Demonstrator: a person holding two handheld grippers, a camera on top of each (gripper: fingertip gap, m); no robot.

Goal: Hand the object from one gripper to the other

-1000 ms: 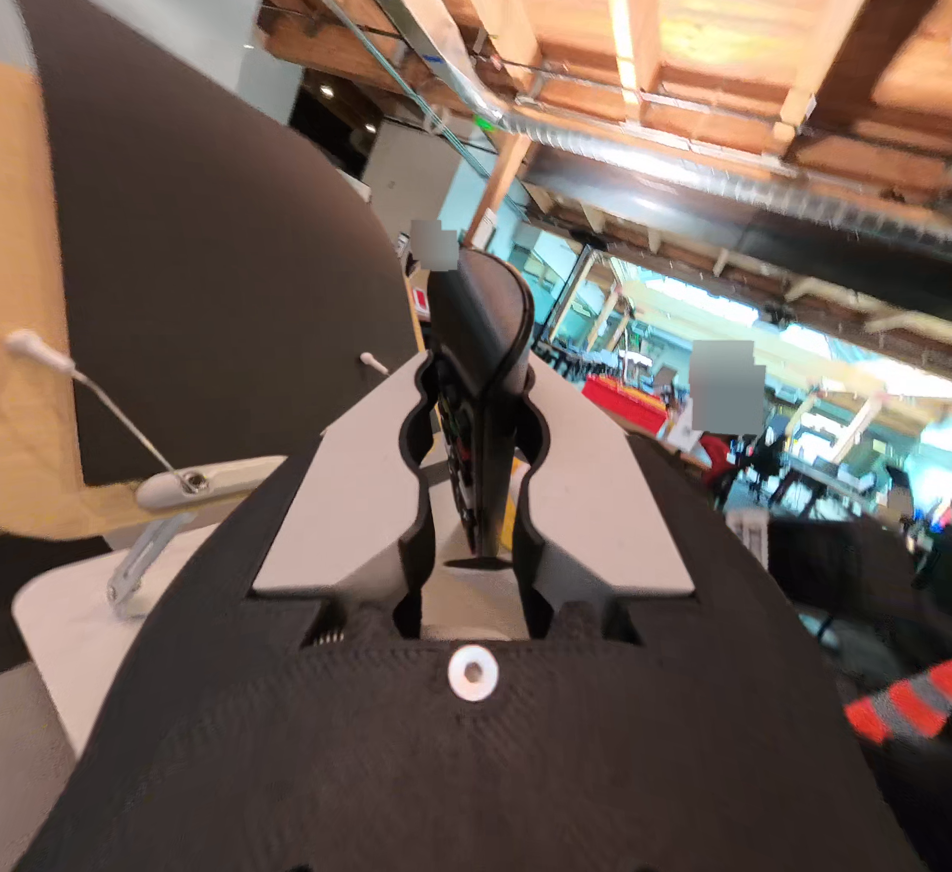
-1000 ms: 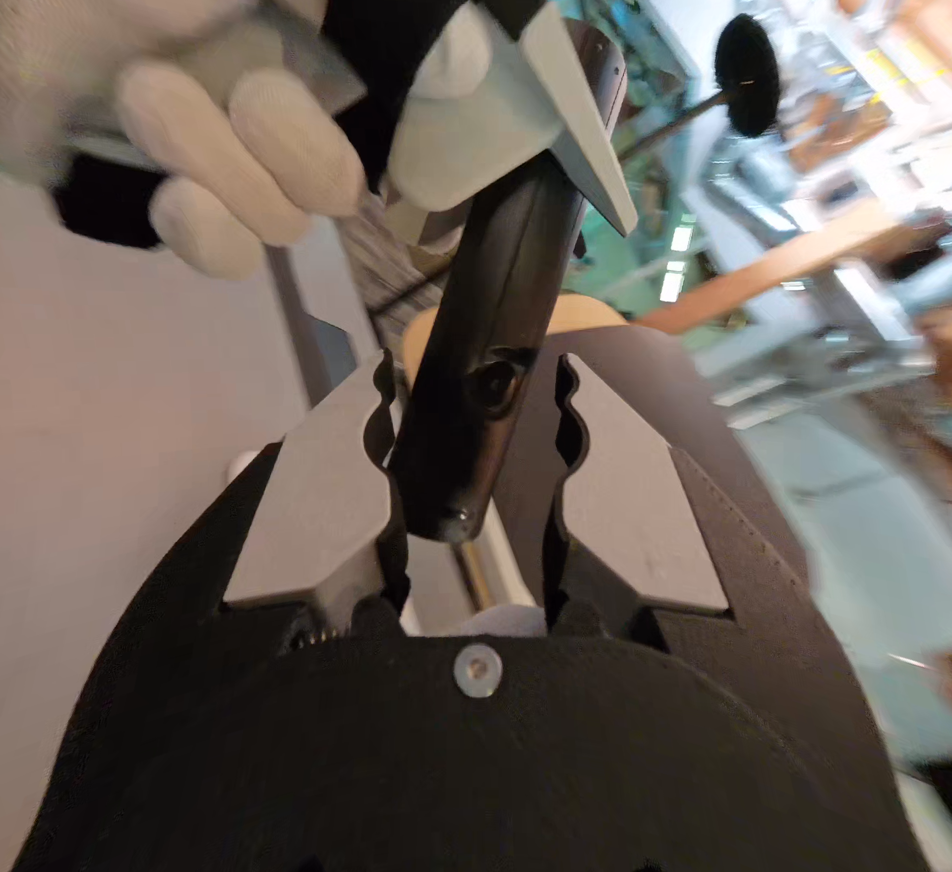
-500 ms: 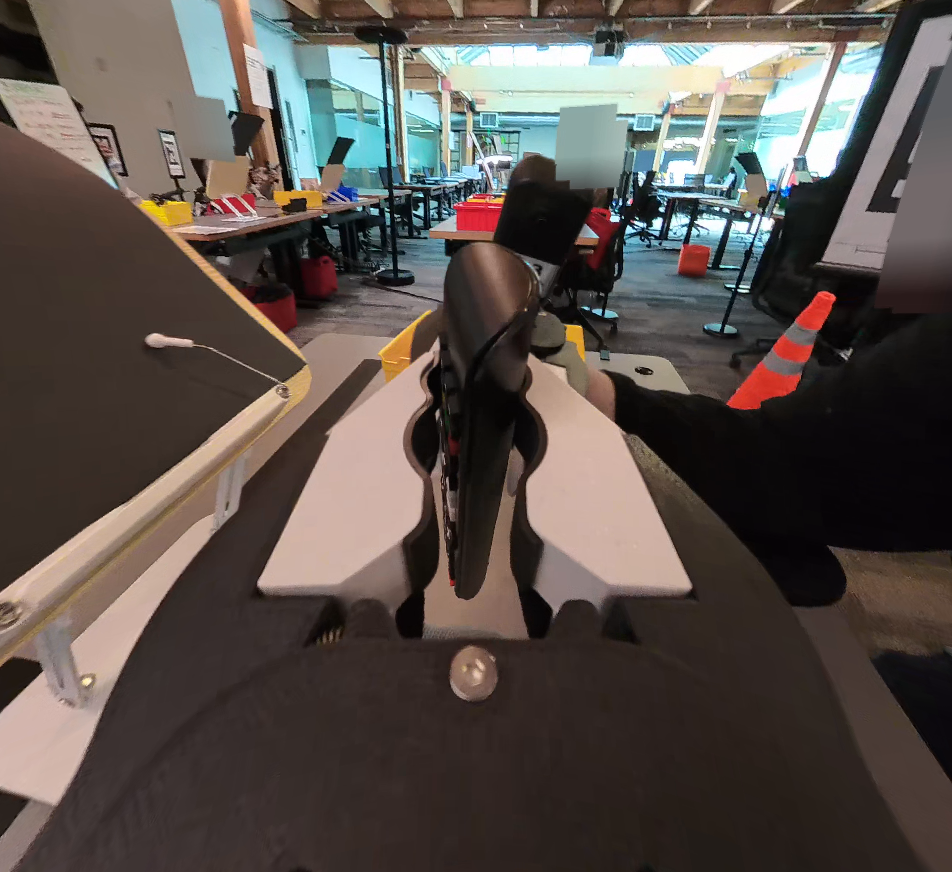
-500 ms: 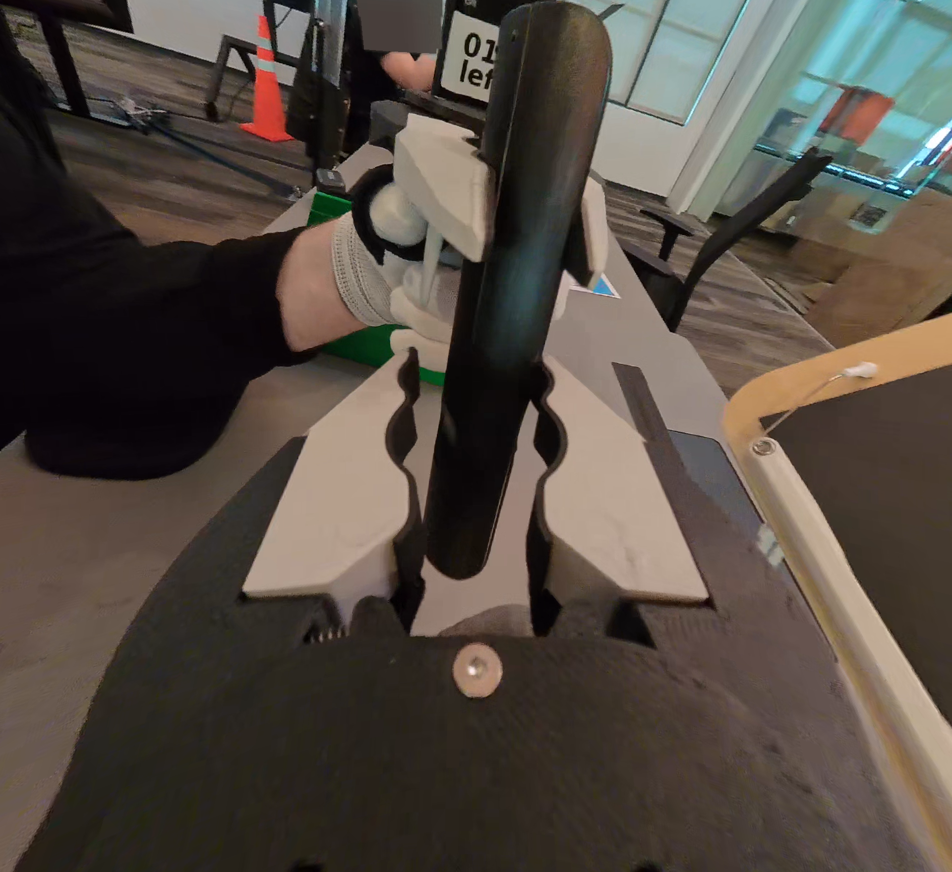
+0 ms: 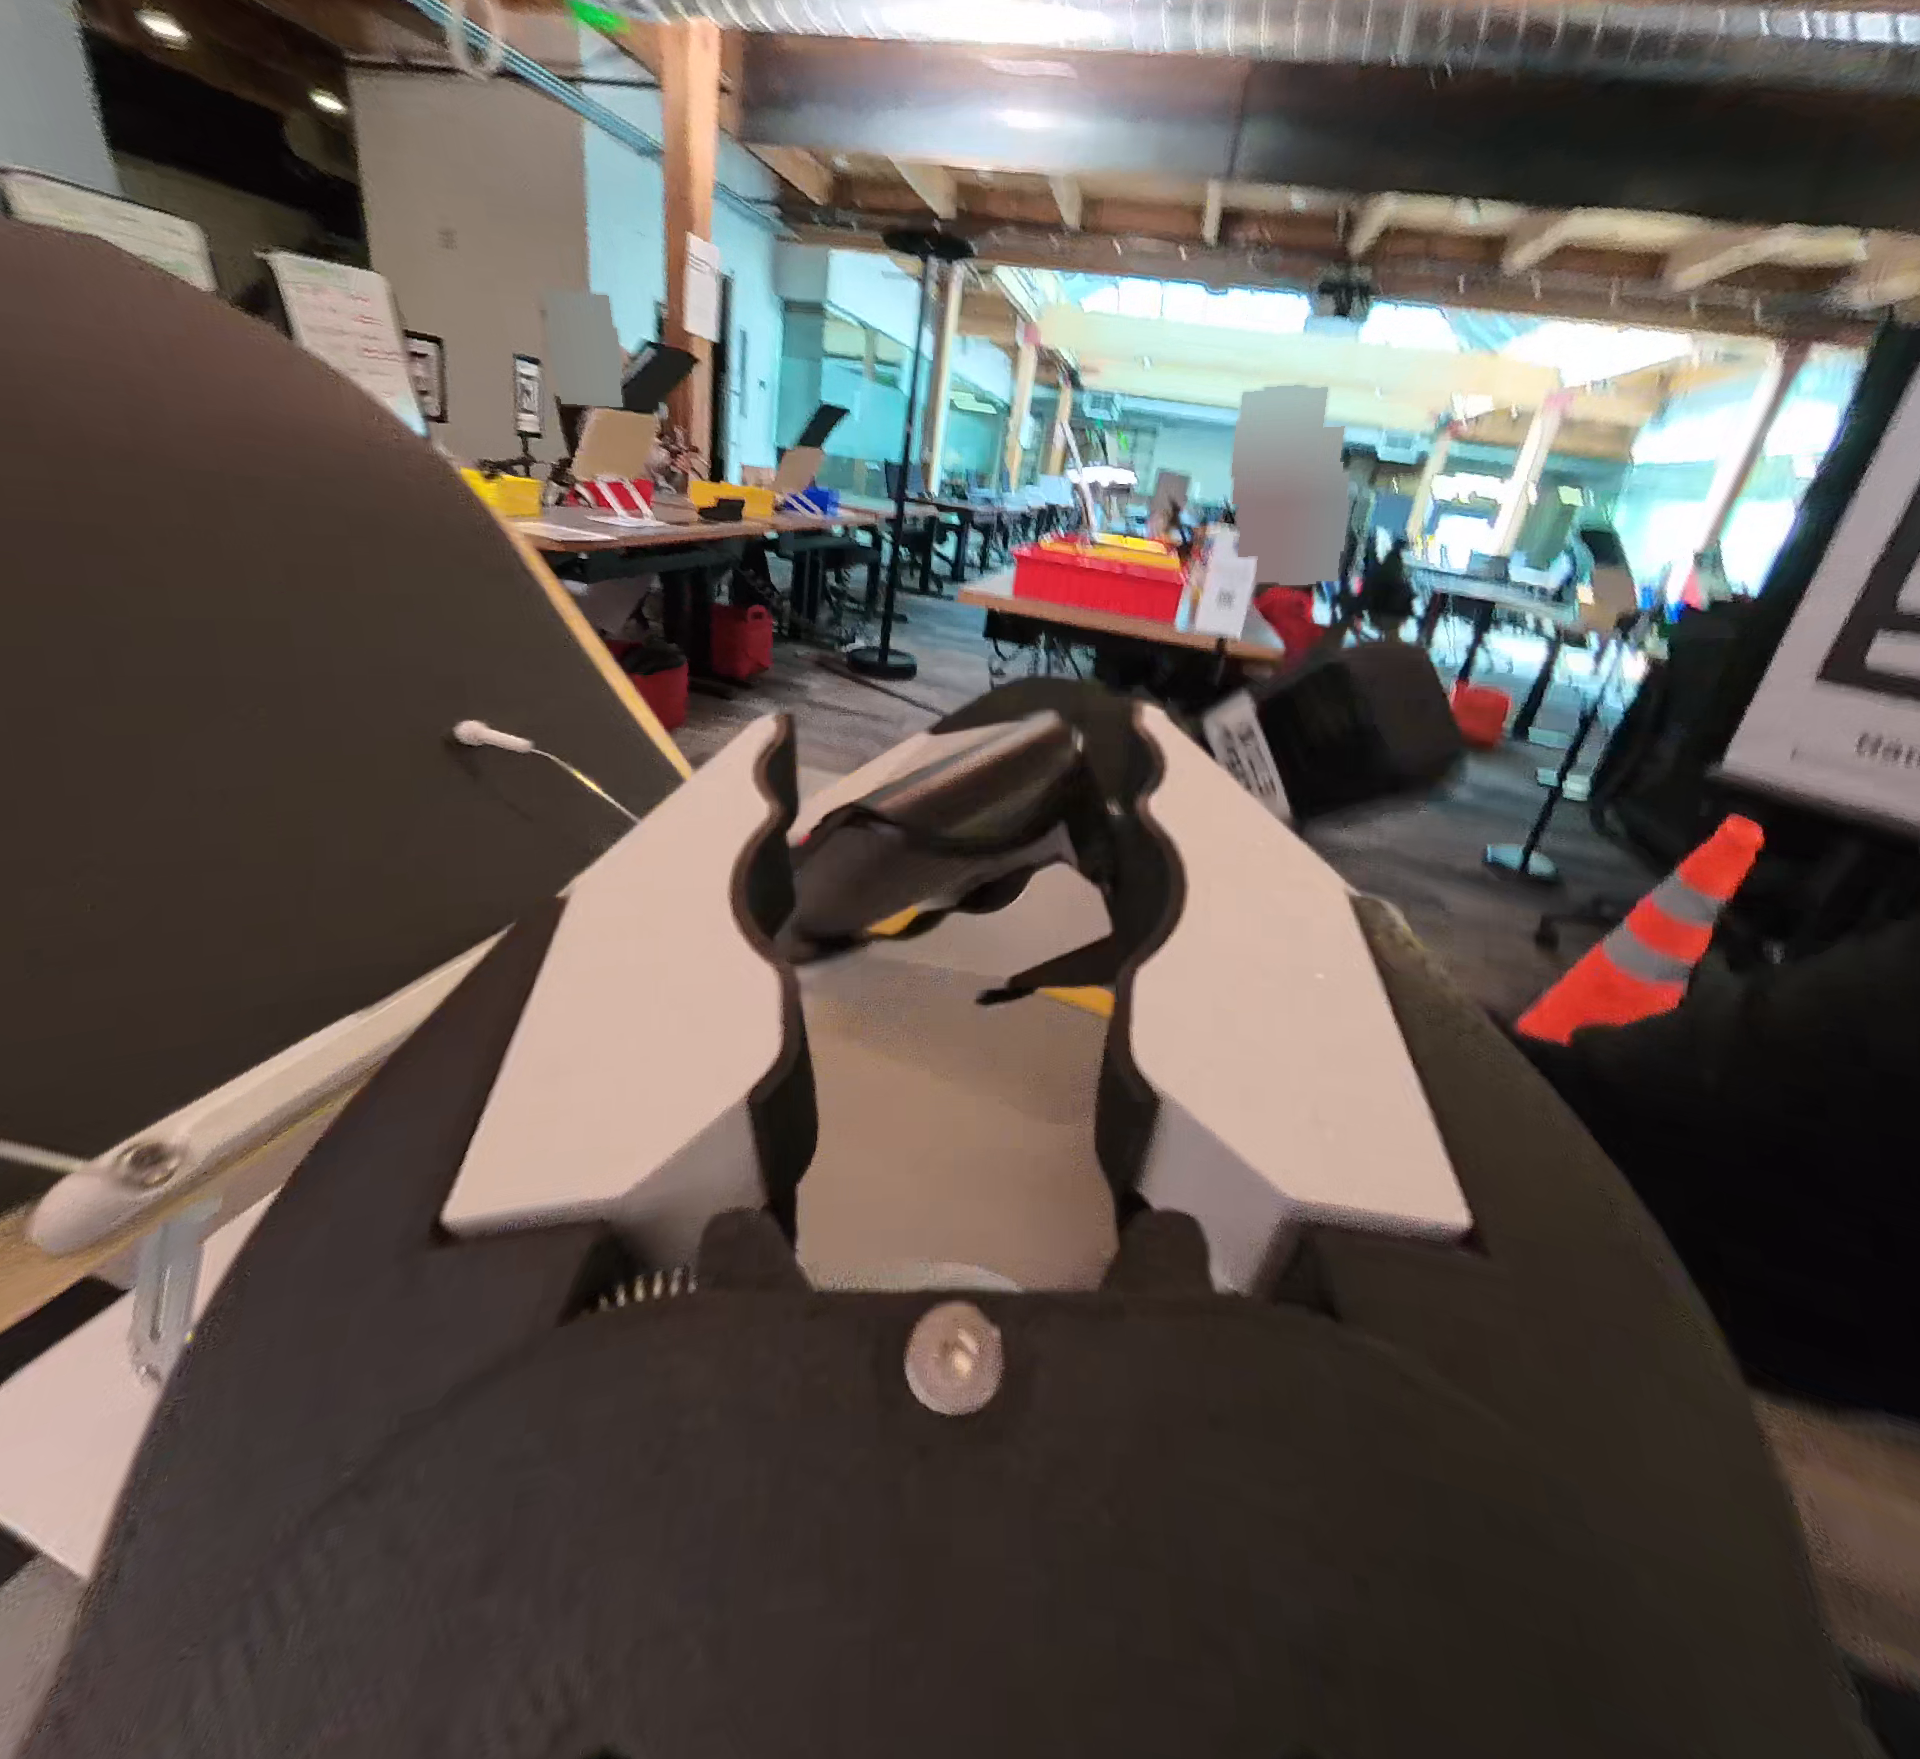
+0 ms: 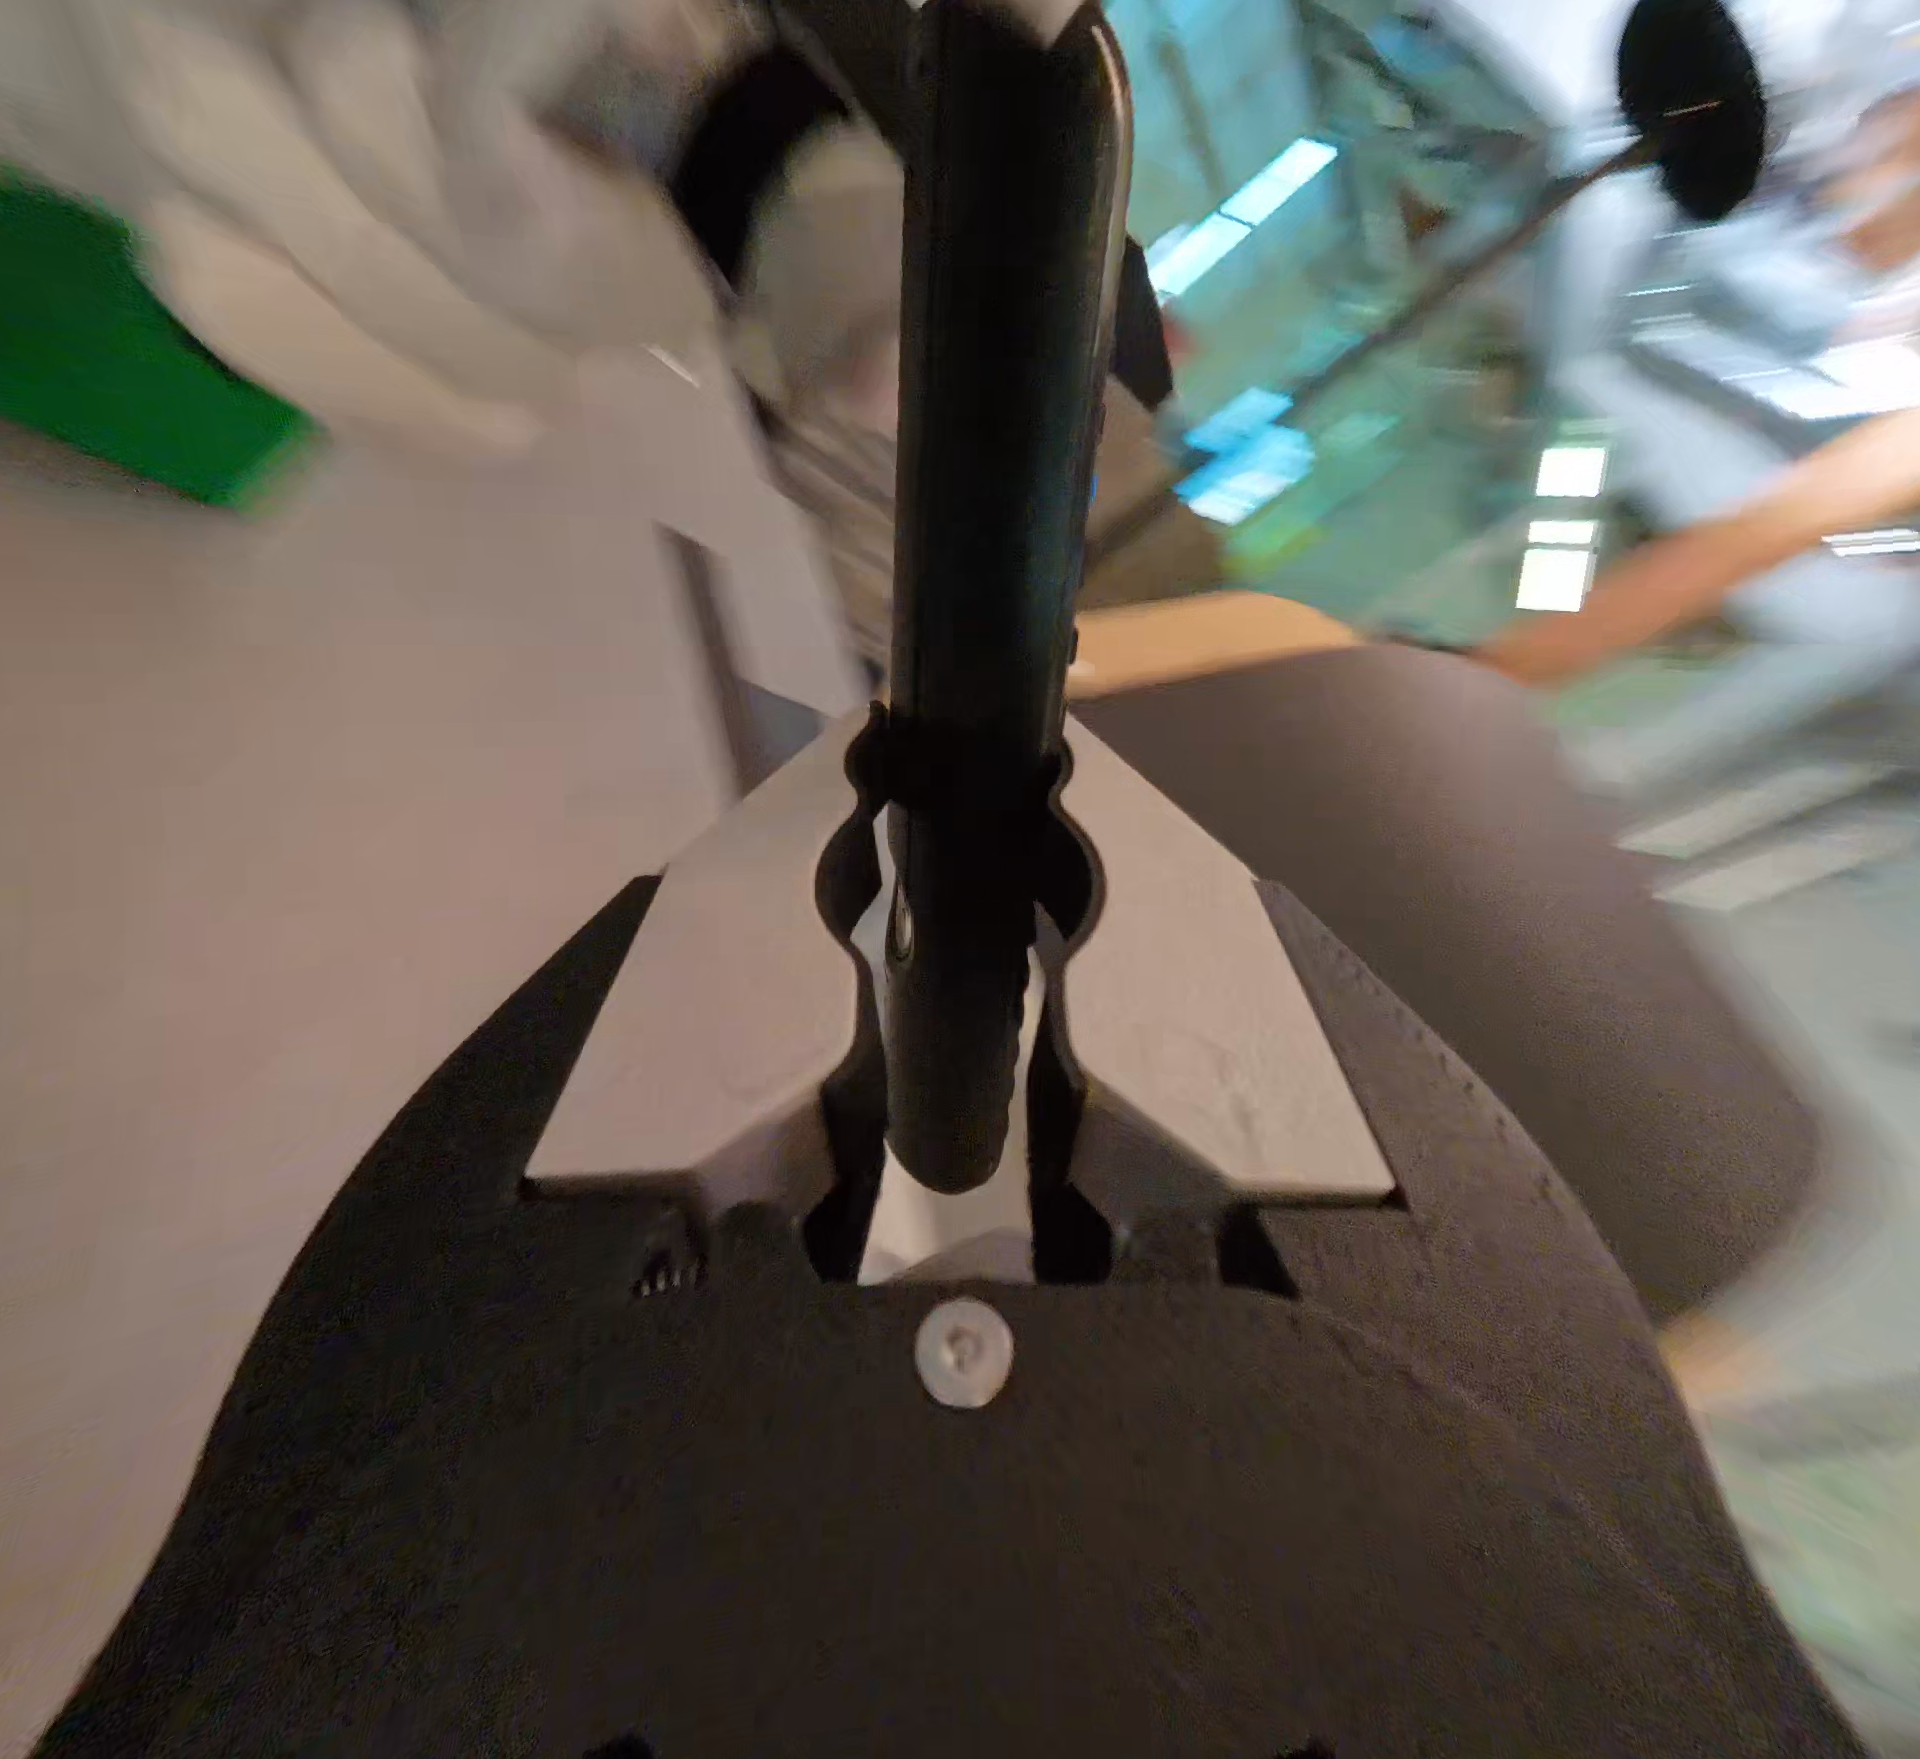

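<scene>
Since your right tool is clamped on the black remote at its 12 o'clock, and your left tool gapes empty, the handover looks essentially done; only separation remains.

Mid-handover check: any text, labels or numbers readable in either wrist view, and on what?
White sign, far right: large black marks, cut off by the frame edge.
Whiteboards, left: handwriting, too small to read.
Paper sheet, centre left: too small.
White label, ahead of the fingers: blurred.
Right wrist view: motion-blurred, nothing readable on the black remote.
</scene>
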